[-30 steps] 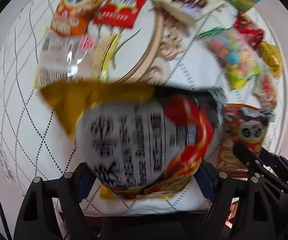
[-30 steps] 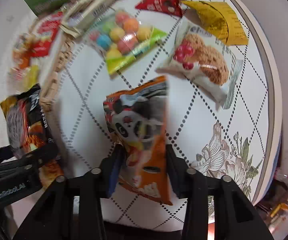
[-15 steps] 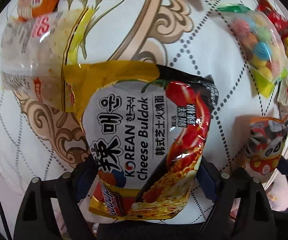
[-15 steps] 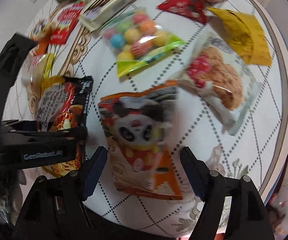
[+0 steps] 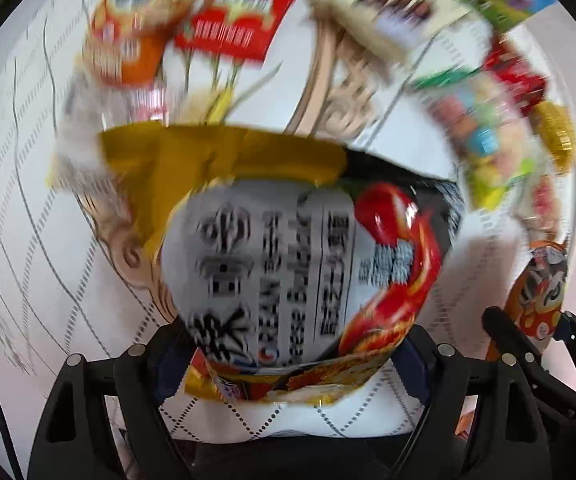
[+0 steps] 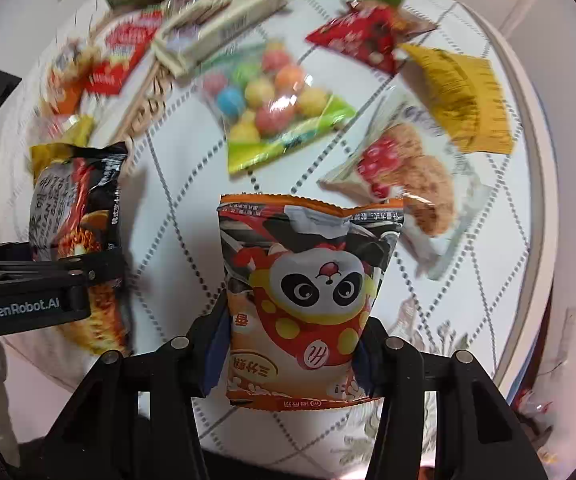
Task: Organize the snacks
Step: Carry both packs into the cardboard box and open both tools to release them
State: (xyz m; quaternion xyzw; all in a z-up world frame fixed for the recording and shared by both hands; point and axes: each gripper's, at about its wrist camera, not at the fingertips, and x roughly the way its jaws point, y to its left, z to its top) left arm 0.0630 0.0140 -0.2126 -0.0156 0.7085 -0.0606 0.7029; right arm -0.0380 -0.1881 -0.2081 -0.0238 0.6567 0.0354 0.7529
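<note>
Your right gripper is closing, its pads pressed on both sides of the orange panda snack bag, which stands upright between them. Your left gripper grips the Korean cheese noodle packet by its lower end, its jaws closing on it too; from the right wrist view the packet hangs just left of the panda bag. Both point down at a round table with a white, diamond-patterned cloth. Scattered on it lie a clear bag of coloured balls, a biscuit pack, a yellow packet and a red packet. A pale wall stands beyond the rim.
</note>
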